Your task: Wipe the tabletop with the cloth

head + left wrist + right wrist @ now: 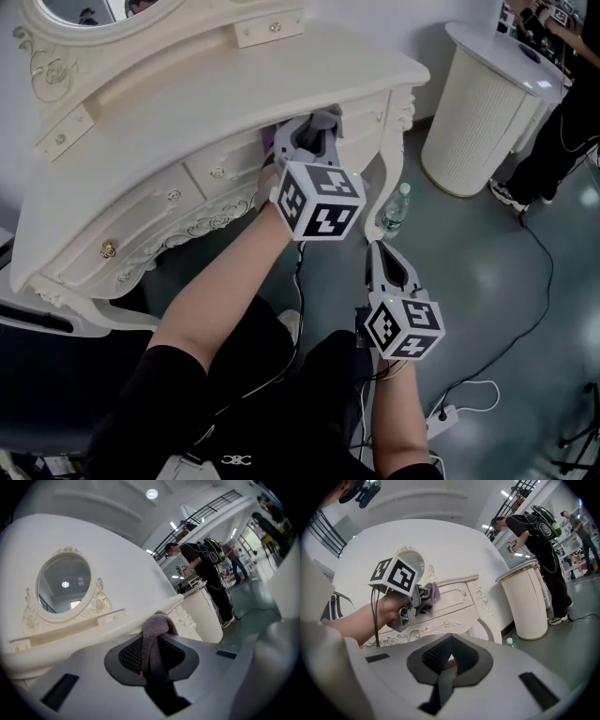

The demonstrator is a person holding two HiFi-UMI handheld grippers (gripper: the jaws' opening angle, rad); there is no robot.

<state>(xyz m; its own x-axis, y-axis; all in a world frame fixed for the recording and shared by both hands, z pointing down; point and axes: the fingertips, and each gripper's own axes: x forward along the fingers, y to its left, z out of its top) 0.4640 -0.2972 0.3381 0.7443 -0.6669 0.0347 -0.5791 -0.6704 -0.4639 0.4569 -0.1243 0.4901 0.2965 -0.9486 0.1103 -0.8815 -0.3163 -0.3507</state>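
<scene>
The cloth (152, 641), a greyish-purple fabric, was pinched between the jaws of the left gripper (317, 127). A bunched knob of it stood out past the jaw tips, and the rest ran down between the pads. In the head view only a purple scrap of the cloth was seen, at the front of the cream dressing table (234, 94), just below the tabletop's front edge and beside the carved drawer fronts (220, 169). It was not laid on the tabletop. Whether it touched the table front could not be made out.

The left gripper was held up against that front, and its marker cube (319, 199) was turned toward the head camera. In the right gripper view the same gripper and its purple scrap were seen before the drawers.

The right gripper (377, 251) was held lower and nearer the body, over the grey floor and well apart from the table. Its jaws were pressed together with nothing between them, as was shown in its own view.

An oval mirror (63, 585) in an ornate frame was mounted at the back of the tabletop. A plastic water bottle (397, 208) was stood on the floor just beside the table's right leg. A white ribbed cylindrical stand (478, 112) was set further right. Beside it a person in black (206, 569) with a backpack was seen.
</scene>
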